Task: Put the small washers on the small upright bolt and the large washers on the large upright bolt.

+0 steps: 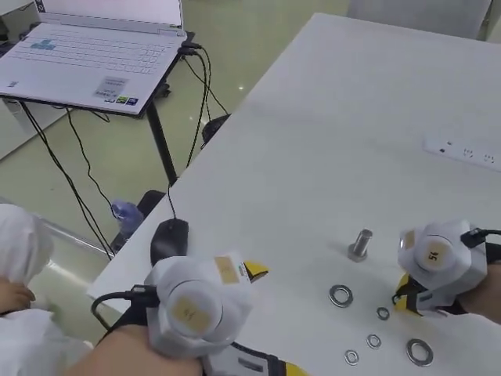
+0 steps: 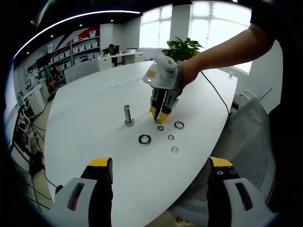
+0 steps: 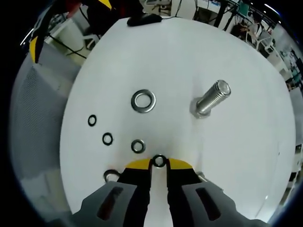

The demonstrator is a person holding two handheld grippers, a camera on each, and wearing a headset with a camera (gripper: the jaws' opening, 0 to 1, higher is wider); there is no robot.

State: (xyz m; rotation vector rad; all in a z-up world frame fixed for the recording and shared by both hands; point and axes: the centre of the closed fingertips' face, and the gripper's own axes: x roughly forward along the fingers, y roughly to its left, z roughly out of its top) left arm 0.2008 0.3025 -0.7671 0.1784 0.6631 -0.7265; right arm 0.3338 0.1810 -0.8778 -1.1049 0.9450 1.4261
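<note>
As the bench (image 1: pixel 329 117) stands: no washer is on the large bolt (image 1: pixel 361 244), which is bare along its whole shank. On that evidence the placing is at its first piece.
Large bolt: upright on the bench, just beyond the washers as you look down at them.
Small bolt: cannot be made out for certain. Confirm its place before you carry anything over.
Large washers: two (image 1: pixel 340 295) (image 1: pixel 419 352), both flat on the bench and apart from each other. Both are left to do.
Small washers: three (image 1: pixel 383 313) (image 1: pixel 374 341) (image 1: pixel 351 357) lie loose and flat in a rough line between the two large ones. All three are left to do.
Right claw (image 3: pixel 159 166): drawn in on a fourth small washer (image 3: pixel 159 160), pinched edge to edge at the tips. Whether it is clear of the bench cannot be told.
Left claw (image 2: pixel 160 163): spread wide, holding nothing, held at the near edge, well apart from the washers.
Containers: none in use. Every washer lies on the bare bench, in no tray or dish, and the bolts are the only receivers.
Left to do: by my count six washers, the pinched one included.
</note>
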